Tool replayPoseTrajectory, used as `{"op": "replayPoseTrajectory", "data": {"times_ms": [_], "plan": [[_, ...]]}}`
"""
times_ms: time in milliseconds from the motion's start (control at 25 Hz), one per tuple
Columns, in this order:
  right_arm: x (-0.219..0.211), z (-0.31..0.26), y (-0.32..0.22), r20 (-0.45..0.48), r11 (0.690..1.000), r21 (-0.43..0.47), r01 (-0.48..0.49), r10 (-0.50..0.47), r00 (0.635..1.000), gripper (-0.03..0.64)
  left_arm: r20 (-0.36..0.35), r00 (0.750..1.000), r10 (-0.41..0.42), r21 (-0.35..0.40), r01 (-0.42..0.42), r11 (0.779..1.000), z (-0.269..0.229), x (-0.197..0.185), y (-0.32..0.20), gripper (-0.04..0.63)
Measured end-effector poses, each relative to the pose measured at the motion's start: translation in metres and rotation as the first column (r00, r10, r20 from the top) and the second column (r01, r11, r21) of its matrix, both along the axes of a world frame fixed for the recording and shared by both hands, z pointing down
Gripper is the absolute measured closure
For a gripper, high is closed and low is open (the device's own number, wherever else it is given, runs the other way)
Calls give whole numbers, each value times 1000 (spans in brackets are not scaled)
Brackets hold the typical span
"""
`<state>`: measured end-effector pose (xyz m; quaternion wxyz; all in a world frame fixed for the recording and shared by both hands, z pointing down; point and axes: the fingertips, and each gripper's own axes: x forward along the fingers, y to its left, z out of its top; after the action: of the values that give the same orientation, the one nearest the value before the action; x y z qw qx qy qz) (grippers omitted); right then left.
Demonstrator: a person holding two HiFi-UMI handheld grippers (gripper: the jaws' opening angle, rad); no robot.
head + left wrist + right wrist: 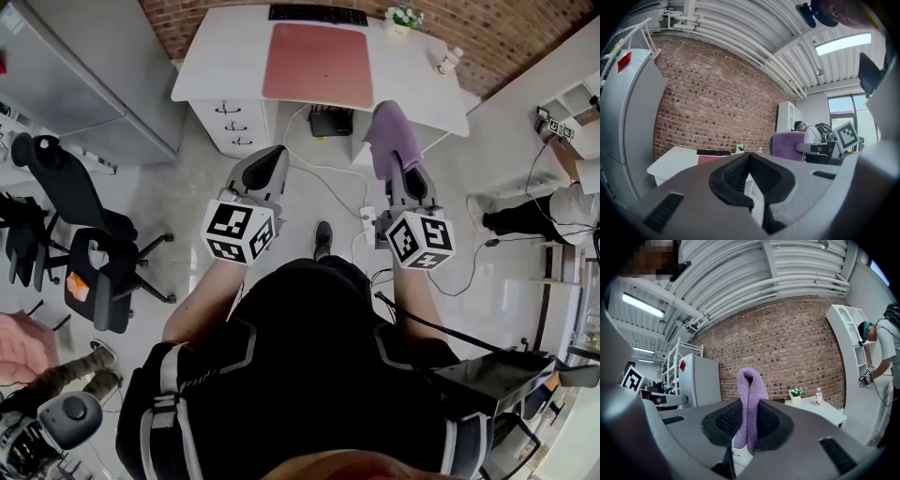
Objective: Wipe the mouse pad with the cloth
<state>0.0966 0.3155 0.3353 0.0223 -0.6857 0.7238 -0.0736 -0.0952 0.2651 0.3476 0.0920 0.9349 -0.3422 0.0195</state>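
Nearest the head camera, the person's forearms run forward to the two marker cubes.

Left gripper (pixel 750 156): jaws closed, the pads meeting at the tip, with nothing between them. The hollow behind the tip is bare.

Right gripper (pixel 749 420): jaws clamped on the cloth (pixel 750 392), a purple pile fabric folded double. The fold stands up above the jaw tips and both layers pass down between the pads. The lower end drops out of sight behind the jaw body. In the head view the cloth drapes over this gripper's tips and covers them, so the clamp is read from the right gripper view only.

Both grippers are held over the floor, well apart from the desk (pixel 225 56) ahead of them. A drawer unit (pixel 232 122) stands beneath the desk, ahead of the left gripper.

The mouse pad (pixel 317 63), red-pink, lies flat on the desk, ahead of both grippers and between their lines. The cloth is not in contact with it. In the left gripper view only a thin strip of the mouse pad shows above the jaw. In the right gripper view the cloth and jaws block it.

Beyond the mouse pad lies a keyboard (pixel 317 14) (cut off by the top edge of the head view). Ahead of the right gripper, a small potted plant (pixel 403 17) and a bottle (pixel 448 60) stand on the desk. A brick wall (pixel 797 338) closes the scene behind the desk.
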Motion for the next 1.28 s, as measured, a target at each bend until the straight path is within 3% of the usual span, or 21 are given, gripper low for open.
{"op": "replayPoseTrajectory", "data": {"times_ms": [200, 680, 1000, 1280], "plan": [[28, 3, -41, -3, 999, -12, 35, -35, 999, 558, -15, 1000, -9, -8, 9, 1000, -3, 30, -40, 591], [97, 16, -120, 24, 994, -24, 102, -102, 995, 558, 39, 993, -109, -26, 110, 994, 6, 90, -114, 591], [142, 23, -159, 22, 991, -29, 134, -133, 991, 558, 72, 991, -116, -58, 120, 991, 16, 134, -146, 591], [152, 45, -186, 24, 992, -84, 93, -91, 996, 558, 111, 989, -92, -60, 100, 993, 27, 140, -177, 591]]}}
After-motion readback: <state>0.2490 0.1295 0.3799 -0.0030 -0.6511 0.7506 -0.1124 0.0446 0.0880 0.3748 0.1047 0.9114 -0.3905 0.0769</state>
